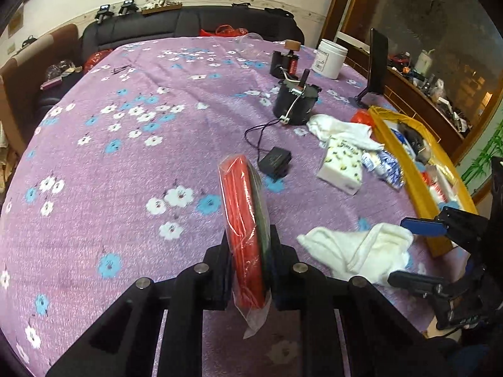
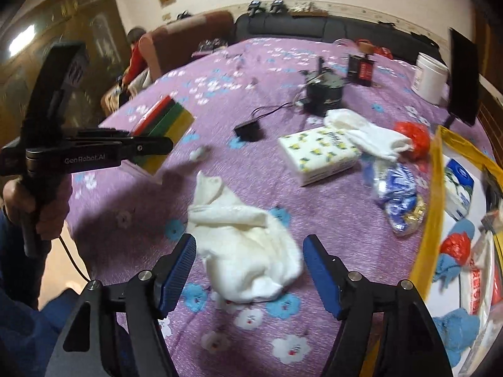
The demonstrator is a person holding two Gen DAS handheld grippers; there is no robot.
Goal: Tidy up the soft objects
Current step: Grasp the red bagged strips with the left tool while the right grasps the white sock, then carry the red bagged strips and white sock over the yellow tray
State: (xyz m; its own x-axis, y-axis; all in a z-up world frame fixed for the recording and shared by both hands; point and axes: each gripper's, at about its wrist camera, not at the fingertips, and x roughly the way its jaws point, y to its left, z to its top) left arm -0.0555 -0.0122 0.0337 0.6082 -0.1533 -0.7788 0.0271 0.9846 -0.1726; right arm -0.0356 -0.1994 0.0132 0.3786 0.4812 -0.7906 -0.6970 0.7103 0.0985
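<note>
Left gripper (image 1: 250,270): clamped on the pack of sponges (image 1: 245,220), which stands on edge between the 2 fingers, its plastic wrap hanging loose below them.
Sponge pack from the right wrist view: red, green and yellow layers (image 2: 163,122), held out above the purple floral cloth (image 2: 251,72) by the left gripper (image 2: 157,146).
Right gripper (image 2: 250,270): spread wide, nothing between the 2 blue pads (image 2: 177,270).
White towel (image 2: 248,245): crumpled on the cloth, lying in the gap between the right gripper's fingers; whether the pads touch it, the view cannot settle.
Same towel, left wrist view (image 1: 355,248): the right gripper (image 1: 418,251) comes in from the right edge, 1 blue finger (image 1: 422,224) just above the fabric.
Second white towel (image 2: 367,132): farther back, draped next to the tissue pack (image 2: 317,154).
Blue-and-white bag (image 2: 396,198): just right of the tissue pack, near the yellow bin.
Yellow bin (image 2: 430,207): at the right edge, holding blue cloths (image 2: 456,323) and packaged items.
Black motor (image 2: 323,91): behind the towels, its cord running to a small black box (image 2: 248,130).
White jar (image 2: 429,75): far right corner of the table.
</note>
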